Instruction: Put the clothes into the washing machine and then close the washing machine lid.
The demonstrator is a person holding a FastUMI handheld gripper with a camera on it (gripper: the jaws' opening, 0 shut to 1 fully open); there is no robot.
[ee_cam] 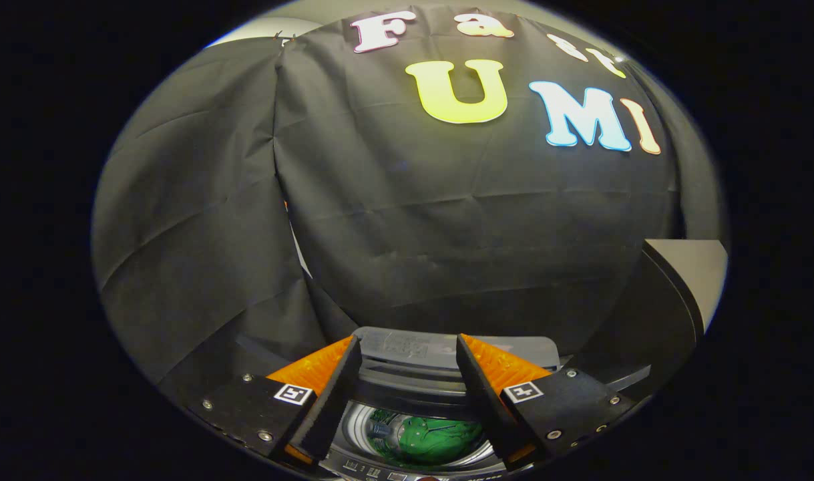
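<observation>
Left: booth wall cloth [199, 220] hangs in folds, nothing of the task there.

Centre, near: tongs [407, 374] spread apart, nothing between the fingers, no contact on either one. Empty.

Below and between the fingers: washing machine [380, 461], top-loader, seen from above. The drum [360, 417] is open, and green clothes [427, 437] lie inside it, down in the tub. A dark patch sits on the green fabric; can't tell if it's a print or a second item. Control strip along the machine's near edge.

Just beyond the fingertips: washing machine lid [447, 351], grey, folded up and standing toward the far side, against the wall cloth. Not closed.

Right: a dark panel with a pale top edge [687, 267], standing just beside the machine. Can't tell what it is.

Judgement: the load step looks done, since the clothes are in the drum and the tongs carry nothing. Step in hand is the lid close.

Next move calls for:
- get the tongs up and far enough to reach the lid's top edge
- either pinch that edge or hook a finger behind it
- pull it toward the near side and down over the opening
- lid looks folded in two panels, so expect it to unfold as it comes, keep following the arc
- check no fabric pokes over the rim before it seats; from here it looks clear
</observation>
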